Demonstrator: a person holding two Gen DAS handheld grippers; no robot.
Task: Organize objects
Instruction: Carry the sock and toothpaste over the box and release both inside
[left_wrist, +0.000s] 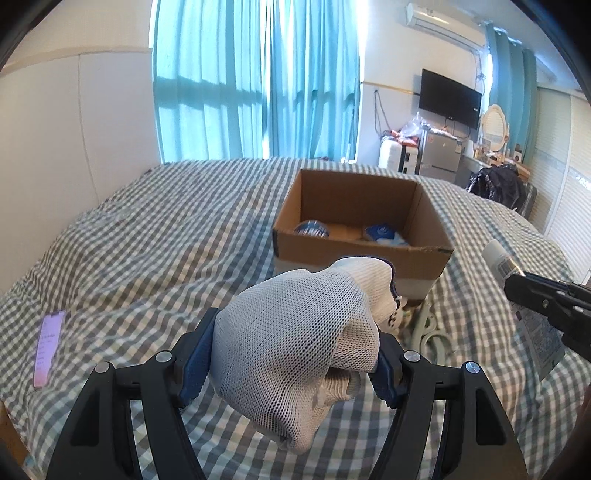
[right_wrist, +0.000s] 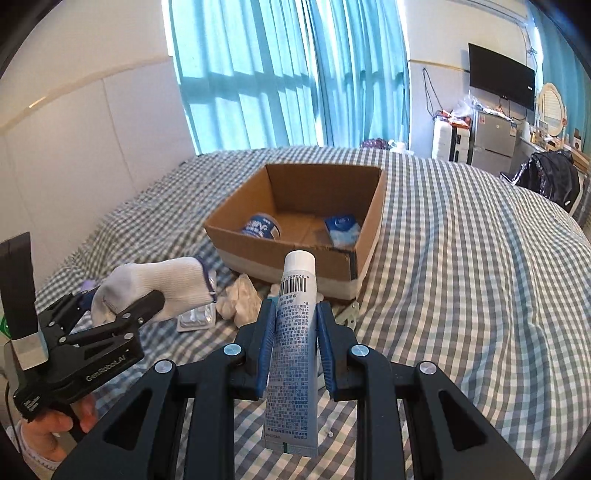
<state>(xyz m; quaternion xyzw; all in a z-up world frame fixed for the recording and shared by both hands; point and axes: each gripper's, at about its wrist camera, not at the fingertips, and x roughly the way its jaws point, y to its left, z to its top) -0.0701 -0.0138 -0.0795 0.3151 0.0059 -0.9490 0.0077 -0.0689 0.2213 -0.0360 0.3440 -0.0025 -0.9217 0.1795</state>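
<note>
My left gripper (left_wrist: 295, 354) is shut on a white mesh sock (left_wrist: 291, 339), held above the checked bed; it also shows in the right wrist view (right_wrist: 122, 302) with the sock (right_wrist: 162, 284). My right gripper (right_wrist: 295, 332) is shut on a white and blue tube (right_wrist: 295, 354), cap pointing forward; the tube shows at the right edge of the left wrist view (left_wrist: 498, 258). An open cardboard box (right_wrist: 280, 254) (left_wrist: 369, 254) stands ahead of both grippers, holding a blue round tin (right_wrist: 260, 227) and a blue packet (right_wrist: 341, 227).
On the bed before the box lie crumpled white cloth (right_wrist: 240, 299), a clear blister pack (right_wrist: 195, 317) and a white hanger part (right_wrist: 349, 314). A pink phone (left_wrist: 48, 347) lies at the bed's left. Curtains, TV and fridge stand behind.
</note>
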